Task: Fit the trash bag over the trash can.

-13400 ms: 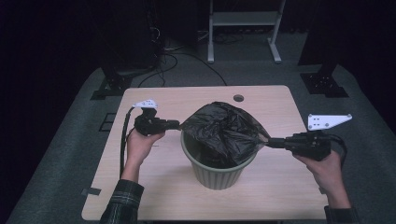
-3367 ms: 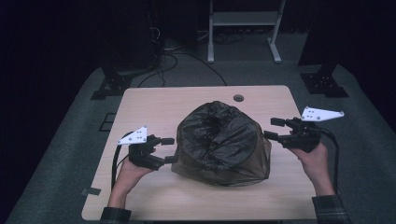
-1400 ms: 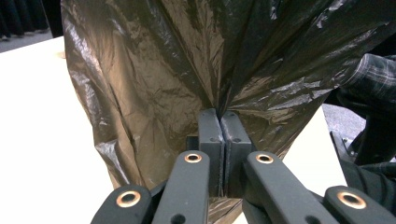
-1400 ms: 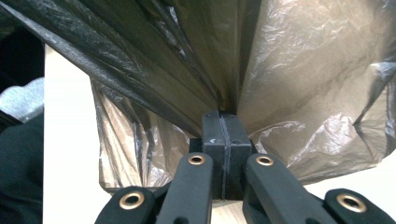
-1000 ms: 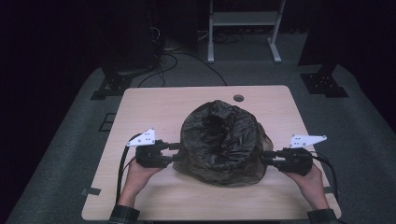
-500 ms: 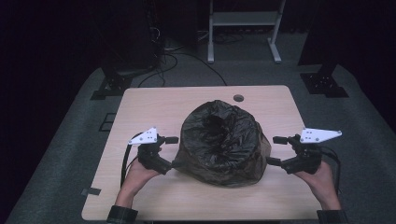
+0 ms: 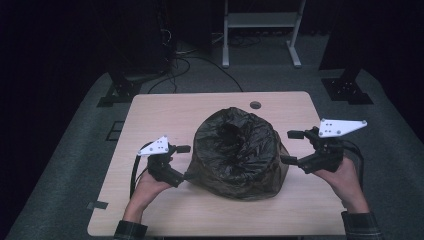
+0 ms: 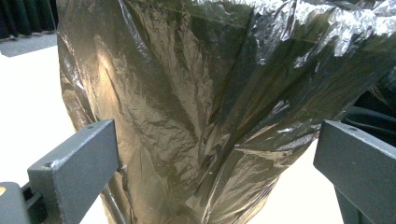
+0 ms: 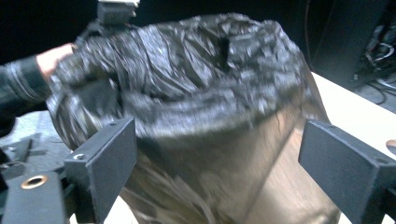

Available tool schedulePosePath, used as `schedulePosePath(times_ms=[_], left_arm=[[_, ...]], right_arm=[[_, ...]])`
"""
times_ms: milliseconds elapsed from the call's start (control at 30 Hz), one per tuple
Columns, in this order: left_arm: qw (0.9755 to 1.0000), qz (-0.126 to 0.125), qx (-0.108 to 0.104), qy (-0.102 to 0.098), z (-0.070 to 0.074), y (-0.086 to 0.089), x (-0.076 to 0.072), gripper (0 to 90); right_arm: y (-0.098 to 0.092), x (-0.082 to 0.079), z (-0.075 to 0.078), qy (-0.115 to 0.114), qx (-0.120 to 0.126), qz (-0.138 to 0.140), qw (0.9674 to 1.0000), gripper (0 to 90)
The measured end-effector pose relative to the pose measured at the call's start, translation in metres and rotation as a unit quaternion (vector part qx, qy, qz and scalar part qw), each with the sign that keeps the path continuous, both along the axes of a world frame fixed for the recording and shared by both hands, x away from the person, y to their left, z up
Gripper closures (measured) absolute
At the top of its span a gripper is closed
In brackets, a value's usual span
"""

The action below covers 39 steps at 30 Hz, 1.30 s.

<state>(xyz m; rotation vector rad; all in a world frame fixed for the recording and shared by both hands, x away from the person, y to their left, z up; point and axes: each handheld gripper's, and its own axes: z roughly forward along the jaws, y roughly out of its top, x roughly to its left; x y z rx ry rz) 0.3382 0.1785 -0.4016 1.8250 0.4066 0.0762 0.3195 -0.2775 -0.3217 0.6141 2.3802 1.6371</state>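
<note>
Wooden worktop (image 7: pixel 165 112), one black bag (image 7: pixel 237 152) over one bin, two hand-held grippers, left hand-held gripper (image 7: pixel 186 162) and right hand-held gripper (image 7: pixel 289 147) just opened wide, gripping nothing

I see a glossy black bin bag (image 7: pixel 239 152), crinkled and catching brownish-gold glints in both gripper views, on my pale wood-toned table (image 7: pixel 165 107). My grippers are black with white three-cornered plates: left gripper (image 7: pixel 183 162), right gripper (image 7: pixel 291 147). The sleeve (image 7: pixel 361 226) cuffs show a dark plaid, and the floor (image 7: pixel 75 150) is grey.
</note>
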Motion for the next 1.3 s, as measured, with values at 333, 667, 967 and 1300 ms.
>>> schedulePosePath(times_ms=[333,667,967,1300], left_arm=[[0.9999,-0.009,0.009,0.001,0.000,-0.006,0.000,0.0],[0.9998,-0.017,0.014,0.001,0.001,-0.012,-0.001,0.0],[0.9996,-0.024,0.014,0.002,0.001,-0.014,-0.002,0.0],[0.9997,-0.022,0.009,0.001,0.003,-0.012,-0.002,0.0]], right_arm=[[0.019,0.011,0.023,-0.003,-0.020,0.018,0.9996,10.3],[0.044,0.020,0.039,-0.006,-0.051,0.040,0.9979,10.3],[0.070,0.031,0.047,-0.001,-0.089,0.064,0.9940,10.3],[0.090,0.043,0.043,0.008,-0.134,0.071,0.9885,10.3]])
